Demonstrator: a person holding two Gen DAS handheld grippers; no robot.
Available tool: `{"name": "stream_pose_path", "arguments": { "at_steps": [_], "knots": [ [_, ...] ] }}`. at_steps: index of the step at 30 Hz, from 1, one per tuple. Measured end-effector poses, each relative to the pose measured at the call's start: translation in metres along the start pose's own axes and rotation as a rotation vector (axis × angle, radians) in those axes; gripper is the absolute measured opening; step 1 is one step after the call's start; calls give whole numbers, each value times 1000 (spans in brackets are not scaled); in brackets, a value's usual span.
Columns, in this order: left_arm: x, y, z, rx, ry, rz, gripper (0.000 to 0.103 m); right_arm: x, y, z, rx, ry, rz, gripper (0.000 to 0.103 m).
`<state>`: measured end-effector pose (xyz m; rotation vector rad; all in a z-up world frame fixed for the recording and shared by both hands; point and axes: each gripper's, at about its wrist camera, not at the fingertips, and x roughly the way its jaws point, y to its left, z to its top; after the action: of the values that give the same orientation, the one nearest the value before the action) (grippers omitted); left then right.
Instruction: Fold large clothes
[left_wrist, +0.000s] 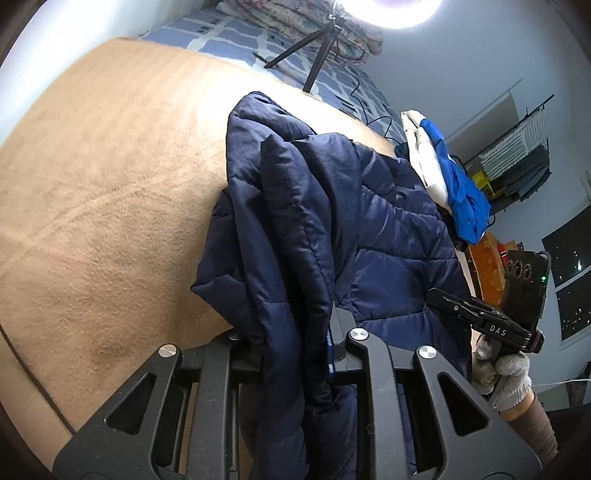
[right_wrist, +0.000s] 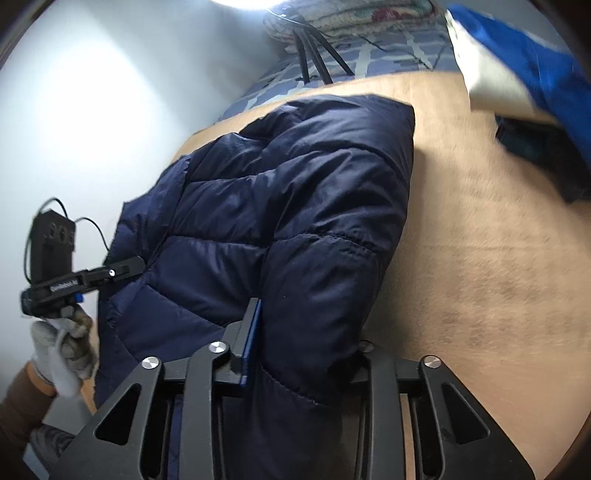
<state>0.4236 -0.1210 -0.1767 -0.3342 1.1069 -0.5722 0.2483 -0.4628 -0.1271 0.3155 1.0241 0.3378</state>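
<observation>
Clamped in both: left hand-held gripper (left_wrist: 295, 343) and right hand-held gripper (right_wrist: 306, 354) each pinching an edge of navy puffer jacket (right_wrist: 280, 206), bunched, partly lifted off the tan blanket (left_wrist: 110, 192). Probably mid-fold; flattening and final folds remaining.

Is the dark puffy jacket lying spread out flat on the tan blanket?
No, the jacket is bunched and lifted at the near edge, pinched by both tongs, left and right, above the blanket.
</observation>
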Motion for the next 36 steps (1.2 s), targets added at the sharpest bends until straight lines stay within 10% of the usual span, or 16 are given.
{"name": "stream_pose_path", "arguments": {
  "at_steps": [14,36],
  "knots": [
    [-20,-55,-12,107,-25,2,16,-45,38,-11,-107,-28,-150,19],
    [10,-223,30,326,-89,-134,16,-194,-11,-7,-112,-216,-311,18]
  ]
}}
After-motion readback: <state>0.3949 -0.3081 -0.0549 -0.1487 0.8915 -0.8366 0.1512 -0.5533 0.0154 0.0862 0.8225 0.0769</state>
